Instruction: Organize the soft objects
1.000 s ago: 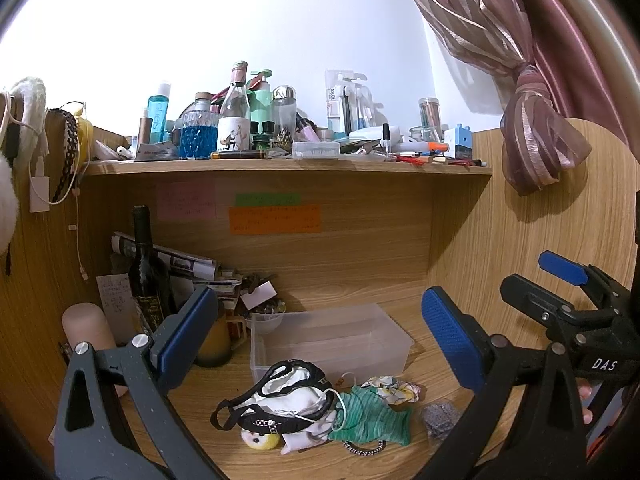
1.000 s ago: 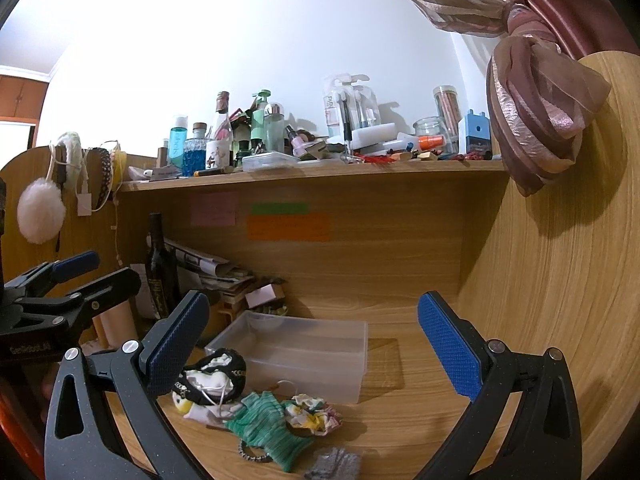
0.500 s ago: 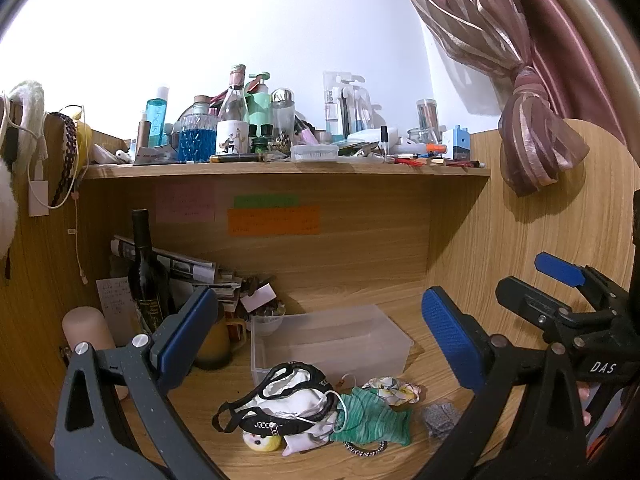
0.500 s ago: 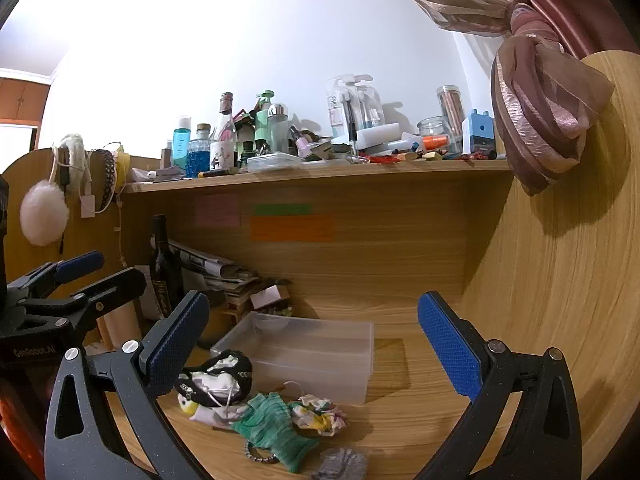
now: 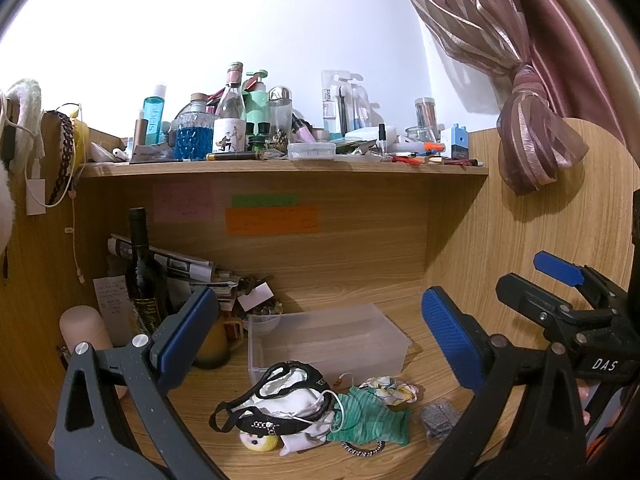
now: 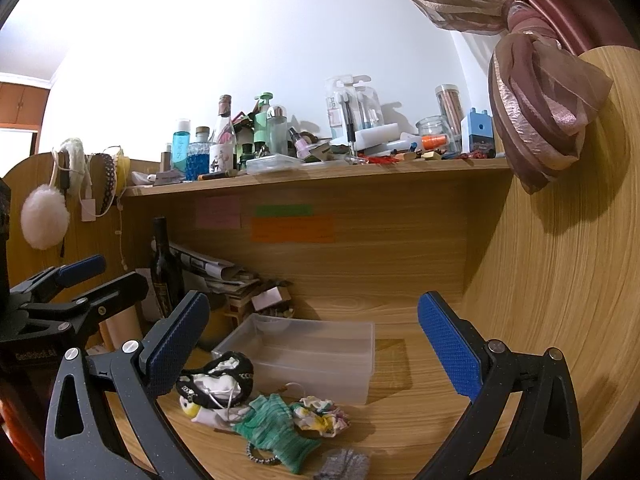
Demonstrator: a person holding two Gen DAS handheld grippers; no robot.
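A heap of soft things lies on the wooden desk in front of a clear plastic bin (image 5: 328, 344) (image 6: 308, 356): a black-and-white cloth bundle (image 5: 288, 404) (image 6: 218, 380), a green knitted piece (image 5: 370, 418) (image 6: 276, 432), a flowered scrunchie (image 5: 390, 388) (image 6: 322, 416), a grey cloth (image 5: 440, 418) (image 6: 346, 464) and a beaded hair tie (image 5: 362, 448). My left gripper (image 5: 320, 344) is open and empty above the heap. My right gripper (image 6: 316, 352) is open and empty, to the right of the left one, and shows in the left wrist view (image 5: 560, 292).
A dark wine bottle (image 5: 142, 276), rolled newspapers (image 5: 168, 260) and a mug stand at the back left. A shelf (image 5: 280, 164) crowded with bottles runs above. The desk's side panel (image 6: 560, 280) and a tied curtain (image 6: 548, 128) are on the right.
Both grippers have shifted only slightly; the scene sits a little lower in the right wrist view. Nothing was taken hold of or let go.
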